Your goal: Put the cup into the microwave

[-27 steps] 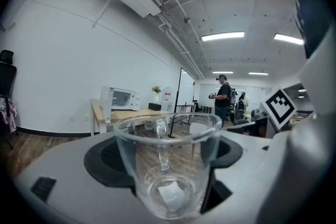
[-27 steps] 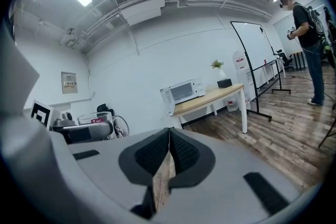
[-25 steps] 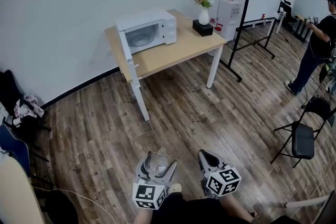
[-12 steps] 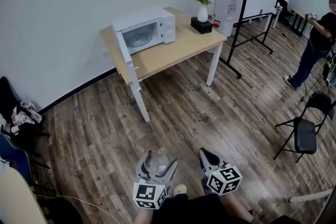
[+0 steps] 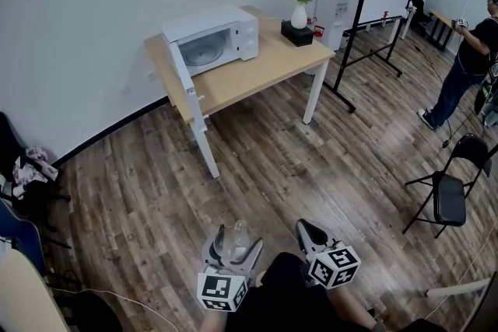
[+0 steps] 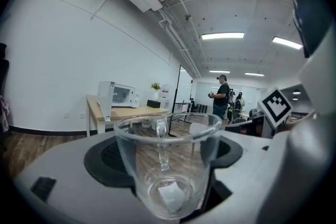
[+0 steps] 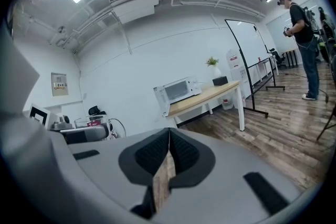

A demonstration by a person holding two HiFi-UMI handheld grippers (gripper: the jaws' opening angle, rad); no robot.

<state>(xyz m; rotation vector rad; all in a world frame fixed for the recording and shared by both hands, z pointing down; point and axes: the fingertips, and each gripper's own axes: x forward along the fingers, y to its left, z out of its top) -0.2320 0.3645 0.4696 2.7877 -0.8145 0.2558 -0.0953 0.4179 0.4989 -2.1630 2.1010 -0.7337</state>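
Well, main risk = a drop. The cup point(image 6: 167, 165) is smooth glass, pinched only by its round wall btwn the two pads of the L gripper point(image 5: 236, 239), whose jaws stand wide, one pad each side. A jolt while walking, or a slacker squeeze, and it'd prob slide down or tip. Too hard a squeeze could crack it. It's held low in front of the person, over the floor point(image 5: 296, 159) and well apart from the microwave point(image 5: 222, 35). So there's a lot of carrying left = plenty of chances to slip.

2nd risk is at the far end. The door point(image 5: 185, 78) hangs open, edge-on toward this side, at the table point(image 5: 264, 74) corner. Coming in at a bad angle could knock cup or jaws on the door or the cavity frame. The handle sticks out from the cup's far side, so it may snag on the opening if not lined up. R gripper point(image 7: 168, 136) is no backup as it is: jaws pressed together, nothing in them, just beside the L one.

Cup itself: clear, upright, rim up, looks empty. Handle faces away from the L gripper's camera, seen thru the glass. There's a small white patch at the bottom, maybe a sticker; can't tell. No chips or cracks that I can see, tho the glass is hard to read vs the room behind it.
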